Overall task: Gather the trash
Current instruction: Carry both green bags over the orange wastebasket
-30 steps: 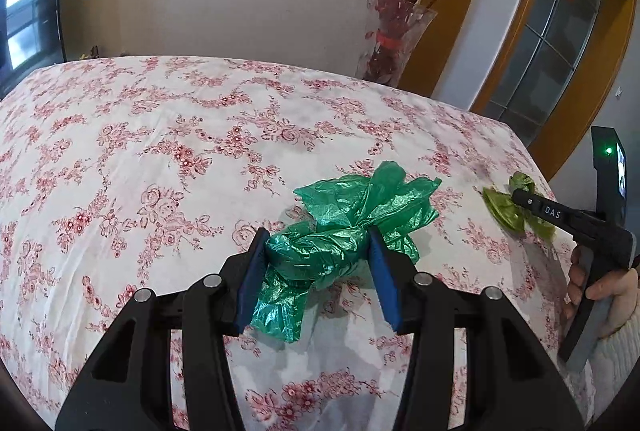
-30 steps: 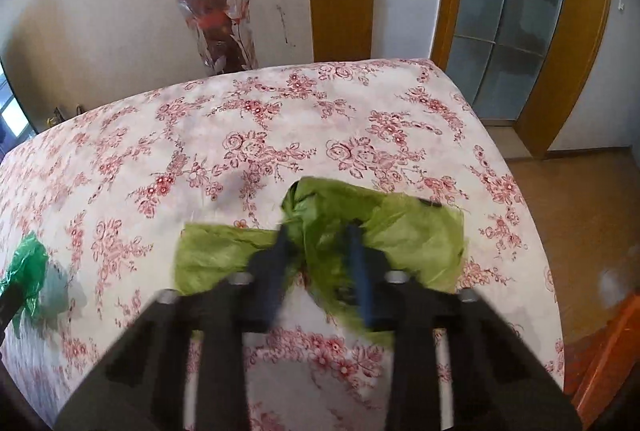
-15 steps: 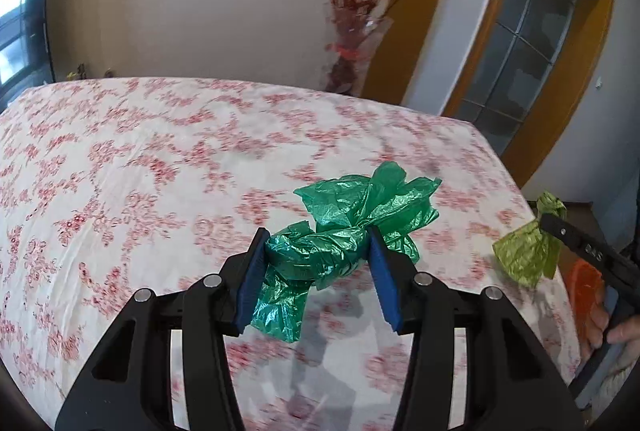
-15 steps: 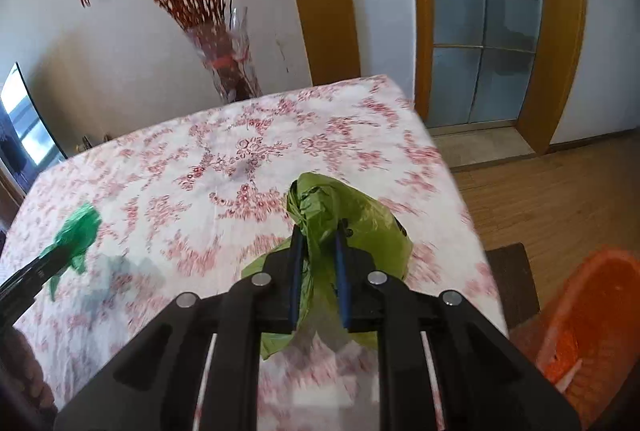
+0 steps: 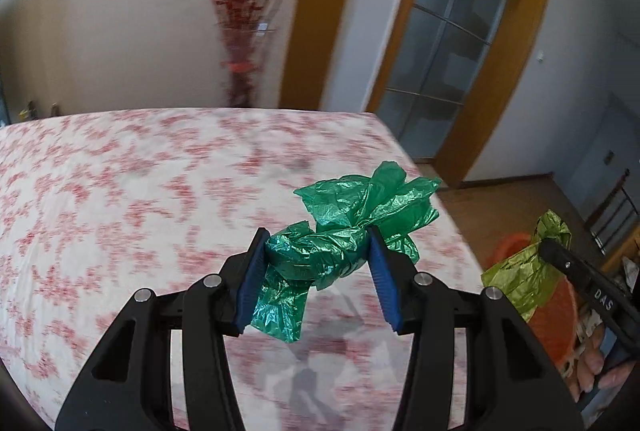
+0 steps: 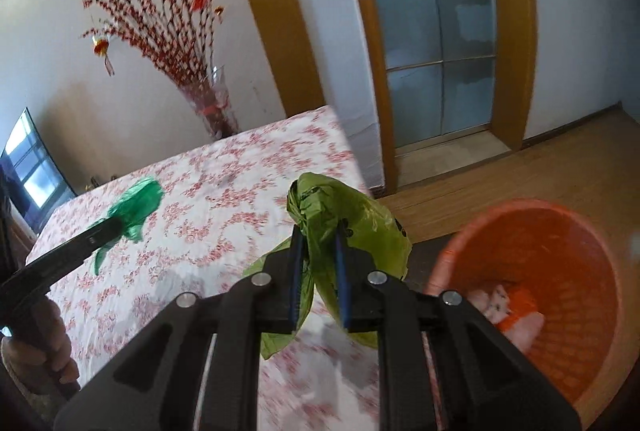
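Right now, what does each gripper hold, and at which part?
Left gripper: dark green plastic bag, pinched across its crumpled middle. Right gripper: light green plastic bag, below its knot.

Dark green bag [image 5: 344,227], lime bag [image 6: 344,219], orange basket [image 6: 560,227], red-floral cloth [image 5: 120,199]

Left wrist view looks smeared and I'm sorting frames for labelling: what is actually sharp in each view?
Left wrist view: the crumpled dark green plastic bag and left gripper are crisp; the floral tablecloth and red-branch vase are motion-blurred. Right wrist view: the olive green plastic bag is fairly sharp; the tablecloth's near edge and orange basket are soft.
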The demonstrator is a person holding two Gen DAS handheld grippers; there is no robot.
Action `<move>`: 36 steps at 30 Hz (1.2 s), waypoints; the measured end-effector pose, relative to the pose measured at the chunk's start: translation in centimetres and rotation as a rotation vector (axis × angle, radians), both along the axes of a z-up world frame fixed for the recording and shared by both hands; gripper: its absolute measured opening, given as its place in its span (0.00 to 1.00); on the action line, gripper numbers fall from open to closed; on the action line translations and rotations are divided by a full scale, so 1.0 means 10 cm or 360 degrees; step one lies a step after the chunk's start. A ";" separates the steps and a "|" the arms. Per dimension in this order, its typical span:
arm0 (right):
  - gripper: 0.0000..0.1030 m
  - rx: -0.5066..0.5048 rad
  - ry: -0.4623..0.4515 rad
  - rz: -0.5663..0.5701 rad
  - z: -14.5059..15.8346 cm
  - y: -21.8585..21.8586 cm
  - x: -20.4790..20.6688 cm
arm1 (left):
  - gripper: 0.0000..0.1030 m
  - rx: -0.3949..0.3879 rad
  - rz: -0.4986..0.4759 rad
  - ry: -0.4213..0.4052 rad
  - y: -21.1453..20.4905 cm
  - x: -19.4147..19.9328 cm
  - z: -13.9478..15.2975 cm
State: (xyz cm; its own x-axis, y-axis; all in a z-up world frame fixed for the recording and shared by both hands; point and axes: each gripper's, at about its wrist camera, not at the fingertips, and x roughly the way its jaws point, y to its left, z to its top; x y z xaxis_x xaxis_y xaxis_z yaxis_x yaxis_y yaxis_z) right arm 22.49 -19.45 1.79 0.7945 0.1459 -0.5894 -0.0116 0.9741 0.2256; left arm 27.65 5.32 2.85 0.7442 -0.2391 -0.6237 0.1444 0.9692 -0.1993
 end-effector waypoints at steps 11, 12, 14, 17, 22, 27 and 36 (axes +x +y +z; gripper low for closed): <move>0.15 -0.0026 -0.0080 -0.0259 0.08 -0.81 -0.65 | 0.48 -0.0016 -0.0314 0.0015 -1.09 -0.18 0.03; 0.15 -0.0030 -0.0085 -0.0284 0.08 -0.87 -0.70 | 0.48 -0.0022 -0.0346 0.0023 -1.20 -0.20 0.02; 0.15 -0.0044 -0.0098 -0.0344 0.07 -1.02 -0.79 | 0.48 -0.0027 -0.0397 0.0035 -1.39 -0.23 0.01; 0.15 -0.0061 -0.0103 -0.0424 0.03 -1.23 -0.89 | 0.48 -0.0037 -0.0466 0.0058 -1.66 -0.27 -0.02; 0.15 -0.0067 -0.0088 -0.0524 -0.06 -1.52 -0.99 | 0.48 -0.0051 -0.0560 0.0092 -2.04 -0.31 -0.09; 0.15 -0.0044 -0.0069 -0.0573 -0.15 -1.72 -1.02 | 0.48 -0.0050 -0.0616 0.0137 -2.31 -0.27 -0.19; 0.18 -0.0010 -0.0039 -0.0601 -0.28 -1.88 -0.96 | 0.48 -0.0036 -0.0672 0.0192 -2.57 -0.24 -0.33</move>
